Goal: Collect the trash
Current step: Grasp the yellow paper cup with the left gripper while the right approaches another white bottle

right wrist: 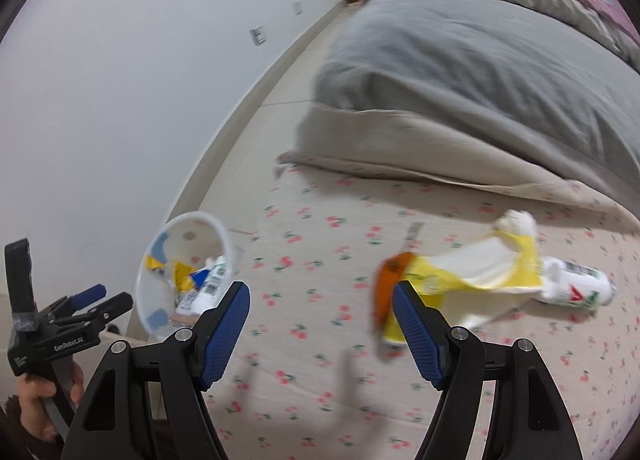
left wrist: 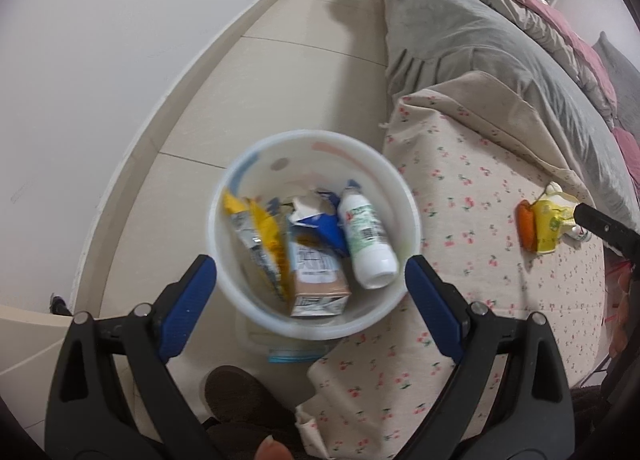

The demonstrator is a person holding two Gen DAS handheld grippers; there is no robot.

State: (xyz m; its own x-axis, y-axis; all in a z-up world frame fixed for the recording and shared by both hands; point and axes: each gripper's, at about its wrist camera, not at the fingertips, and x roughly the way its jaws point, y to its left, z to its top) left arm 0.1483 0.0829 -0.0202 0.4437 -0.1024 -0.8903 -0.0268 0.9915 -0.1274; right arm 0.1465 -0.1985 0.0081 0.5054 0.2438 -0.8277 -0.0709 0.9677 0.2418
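A white bucket (left wrist: 256,164) stands beside the bed and holds a white bottle (left wrist: 366,236), a carton (left wrist: 316,284) and a yellow wrapper (left wrist: 260,236). My left gripper (left wrist: 310,276) hangs over it, open, its blue pads on either side of the rim in the picture. The bucket looks blurred, so it is not gripped. On the cherry-print sheet lie a yellow wrapper (right wrist: 472,276) with an orange end (right wrist: 388,280) and a white can (right wrist: 576,288). My right gripper (right wrist: 320,312) is open and empty above the sheet, its right pad just before the orange end.
A grey and beige quilt (right wrist: 480,80) is piled at the back of the bed, with a pink blanket (left wrist: 560,20) beyond. White wall (left wrist: 100,60) and beige floor tiles (left wrist: 300,60) run along the left. A dark slipper (left wrist: 236,396) and a clear box (left wrist: 292,352) sit under the bucket.
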